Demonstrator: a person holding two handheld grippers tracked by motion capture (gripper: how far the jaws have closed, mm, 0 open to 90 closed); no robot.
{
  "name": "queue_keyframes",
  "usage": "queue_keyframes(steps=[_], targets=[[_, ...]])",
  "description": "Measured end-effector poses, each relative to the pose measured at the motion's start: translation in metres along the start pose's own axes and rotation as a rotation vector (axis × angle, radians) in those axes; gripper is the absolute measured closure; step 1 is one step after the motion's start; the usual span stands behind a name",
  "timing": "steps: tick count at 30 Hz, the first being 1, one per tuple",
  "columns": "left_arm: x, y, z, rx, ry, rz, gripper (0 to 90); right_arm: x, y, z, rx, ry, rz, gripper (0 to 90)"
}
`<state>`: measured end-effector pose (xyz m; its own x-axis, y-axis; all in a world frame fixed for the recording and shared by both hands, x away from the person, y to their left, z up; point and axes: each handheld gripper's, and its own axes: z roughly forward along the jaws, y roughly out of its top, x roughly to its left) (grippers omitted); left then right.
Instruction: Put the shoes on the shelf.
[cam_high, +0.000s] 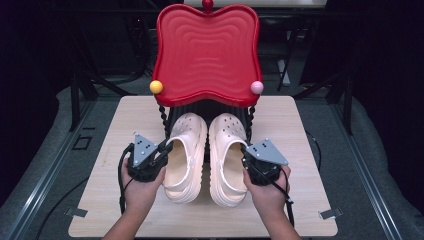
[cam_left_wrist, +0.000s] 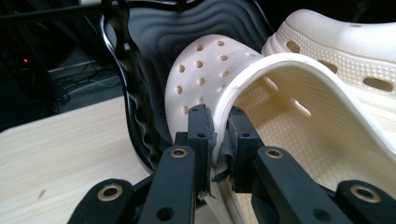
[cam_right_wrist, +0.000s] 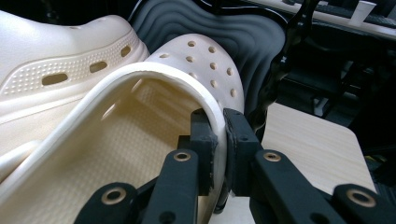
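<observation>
Hand-held gripper jaws clamped on cream clog collar rim, beside second clog.

Two clogs side by side before a tray stand.

- We seem to be in a lab or studio: dark surroundings and black metal stands.
- We see a bare wooden table on grey floor with cables.
</observation>
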<state>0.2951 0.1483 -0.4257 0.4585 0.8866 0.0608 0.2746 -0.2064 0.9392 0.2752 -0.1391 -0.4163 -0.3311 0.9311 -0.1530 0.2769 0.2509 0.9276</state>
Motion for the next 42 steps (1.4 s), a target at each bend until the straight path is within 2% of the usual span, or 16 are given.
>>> queue_keyframes(steps=[6, 14, 19, 22, 24, 25, 28, 31, 35, 40, 41, 42], targets=[[0.003, 0.009, 0.015, -0.005, 0.021, 0.007, 82.4, -0.002, 0.011, 0.015, -0.012, -0.024, -0.016, 83.5], [0.008, 0.018, 0.038, -0.021, 0.054, 0.043, 82.9, -0.004, 0.021, 0.036, -0.031, -0.054, -0.03, 83.5], [0.009, 0.025, 0.048, -0.036, 0.081, 0.043, 83.0, -0.004, 0.029, 0.051, -0.043, -0.077, -0.067, 83.5], [0.01, 0.025, 0.054, -0.033, 0.09, 0.056, 82.9, -0.003, 0.029, 0.059, -0.04, -0.088, -0.081, 83.5], [0.011, 0.023, 0.059, -0.023, 0.088, 0.052, 82.9, -0.003, 0.029, 0.061, -0.032, -0.088, -0.084, 83.4], [0.011, 0.022, 0.064, -0.013, 0.087, 0.065, 82.8, -0.002, 0.026, 0.067, -0.022, -0.096, -0.097, 83.5], [0.01, 0.02, 0.066, -0.012, 0.08, 0.074, 82.3, -0.002, 0.024, 0.071, -0.016, -0.105, -0.106, 83.4], [0.006, 0.017, 0.071, -0.006, 0.07, 0.107, 81.4, 0.0, 0.018, 0.079, 0.002, -0.111, -0.107, 83.1], [0.0, 0.011, 0.074, -0.008, 0.057, 0.13, 79.8, 0.002, 0.015, 0.084, 0.002, -0.113, -0.101, 81.7], [0.0, 0.01, 0.075, -0.005, 0.075, 0.126, 78.5, 0.009, 0.012, 0.086, 0.012, -0.102, -0.122, 79.6], [0.0, 0.009, 0.074, -0.011, 0.08, 0.12, 77.0, 0.012, 0.01, 0.087, 0.005, -0.074, -0.125, 76.8], [0.001, 0.007, 0.073, -0.02, 0.08, 0.103, 77.0, 0.012, 0.01, 0.087, 0.005, -0.074, -0.125, 76.8]])
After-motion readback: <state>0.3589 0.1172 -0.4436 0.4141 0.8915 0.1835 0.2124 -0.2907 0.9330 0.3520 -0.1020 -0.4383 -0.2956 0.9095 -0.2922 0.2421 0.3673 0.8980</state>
